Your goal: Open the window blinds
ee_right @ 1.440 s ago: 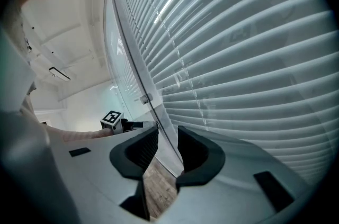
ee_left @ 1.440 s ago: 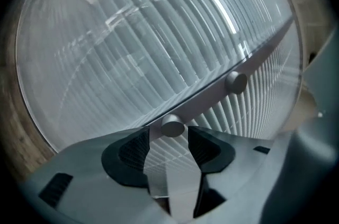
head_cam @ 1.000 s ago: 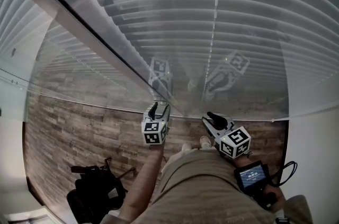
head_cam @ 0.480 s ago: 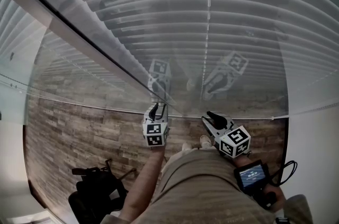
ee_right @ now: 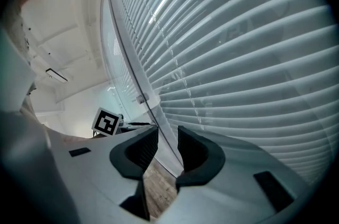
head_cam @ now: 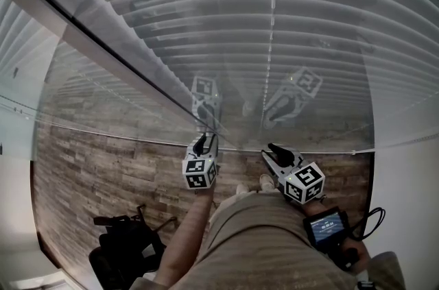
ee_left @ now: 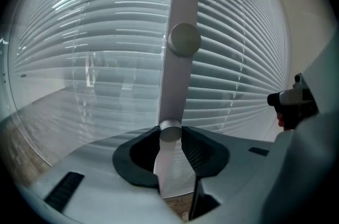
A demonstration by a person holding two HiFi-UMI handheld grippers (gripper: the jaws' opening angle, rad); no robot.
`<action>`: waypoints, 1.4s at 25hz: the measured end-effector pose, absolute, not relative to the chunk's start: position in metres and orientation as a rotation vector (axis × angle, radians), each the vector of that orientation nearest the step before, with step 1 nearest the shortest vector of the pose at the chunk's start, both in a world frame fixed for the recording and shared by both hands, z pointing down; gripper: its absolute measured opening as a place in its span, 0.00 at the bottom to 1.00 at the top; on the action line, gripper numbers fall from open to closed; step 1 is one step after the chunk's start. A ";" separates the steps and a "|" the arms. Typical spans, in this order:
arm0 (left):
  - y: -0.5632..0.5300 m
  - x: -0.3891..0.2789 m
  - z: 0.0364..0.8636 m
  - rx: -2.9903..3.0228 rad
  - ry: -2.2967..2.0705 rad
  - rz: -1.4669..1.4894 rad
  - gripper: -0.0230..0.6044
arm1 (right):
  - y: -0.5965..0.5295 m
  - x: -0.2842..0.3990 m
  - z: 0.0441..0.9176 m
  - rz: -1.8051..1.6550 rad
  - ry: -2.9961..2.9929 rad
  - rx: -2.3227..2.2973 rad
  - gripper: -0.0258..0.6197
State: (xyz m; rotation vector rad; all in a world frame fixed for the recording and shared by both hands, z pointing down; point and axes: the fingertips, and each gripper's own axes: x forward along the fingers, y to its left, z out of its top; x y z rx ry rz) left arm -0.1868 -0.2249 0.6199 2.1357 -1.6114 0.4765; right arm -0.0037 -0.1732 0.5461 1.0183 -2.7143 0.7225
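The blinds (head_cam: 309,28) hang closed across the far side. Their tilt wand (ee_left: 177,74) drops in front of them into the left gripper (ee_left: 170,135), whose fingers have just been closing and now pinch its lower end. The right gripper (ee_right: 167,138), just to the right, has its fingers narrowly apart on nothing. The wand looks light, stiff and smooth, so it may slip when twisted; a firm hold near its end seems best.
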 end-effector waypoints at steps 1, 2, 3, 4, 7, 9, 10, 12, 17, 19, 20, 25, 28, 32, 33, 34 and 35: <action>-0.225 -0.187 0.620 2.132 -1.602 0.459 0.26 | -0.173 -0.004 0.546 0.721 -2.714 1.016 0.23; -0.225 -0.187 0.620 2.127 -1.592 0.443 0.26 | -0.173 -0.004 0.546 0.721 -2.713 1.014 0.23; -0.225 -0.187 0.620 2.122 -1.582 0.427 0.26 | -0.173 -0.005 0.546 0.720 -2.713 1.013 0.23; -0.225 -0.187 0.620 2.116 -1.574 0.413 0.26 | -0.173 -0.005 0.546 0.721 -2.714 1.012 0.23; -0.225 -0.188 0.620 2.097 -1.554 0.374 0.26 | -0.174 -0.005 0.546 0.721 -2.716 1.013 0.23; -0.225 -0.188 0.620 2.084 -1.540 0.341 0.26 | -0.174 -0.005 0.546 0.723 -2.716 1.015 0.23; -0.225 -0.188 0.620 2.075 -1.532 0.321 0.26 | -0.174 -0.005 0.546 0.724 -2.716 1.015 0.23; -0.225 -0.188 0.620 2.055 -1.512 0.278 0.26 | -0.173 -0.005 0.546 0.724 -2.715 1.016 0.23; -0.223 -0.187 0.620 2.014 -1.472 0.202 0.26 | -0.171 -0.003 0.545 0.726 -2.718 1.018 0.23; -0.223 -0.187 0.620 1.995 -1.456 0.167 0.26 | -0.171 -0.003 0.545 0.725 -2.718 1.018 0.23; -0.223 -0.188 0.620 1.986 -1.446 0.147 0.26 | -0.171 -0.003 0.545 0.725 -2.718 1.019 0.23; -0.223 -0.188 0.620 1.943 -1.394 0.059 0.25 | -0.170 -0.004 0.545 0.725 -2.720 1.019 0.23; -0.224 -0.188 0.620 1.919 -1.362 0.003 0.25 | -0.170 -0.005 0.545 0.724 -2.721 1.017 0.23; -0.224 -0.189 0.620 1.894 -1.320 -0.063 0.25 | -0.170 -0.005 0.544 0.723 -2.722 1.017 0.23; -0.224 -0.189 0.619 1.889 -1.311 -0.079 0.25 | -0.170 -0.006 0.544 0.722 -2.722 1.016 0.23; -0.224 -0.188 0.618 1.884 -1.300 -0.095 0.25 | -0.170 -0.006 0.544 0.722 -2.721 1.016 0.23; -0.224 -0.188 0.617 1.880 -1.290 -0.110 0.25 | -0.170 -0.006 0.545 0.721 -2.721 1.017 0.23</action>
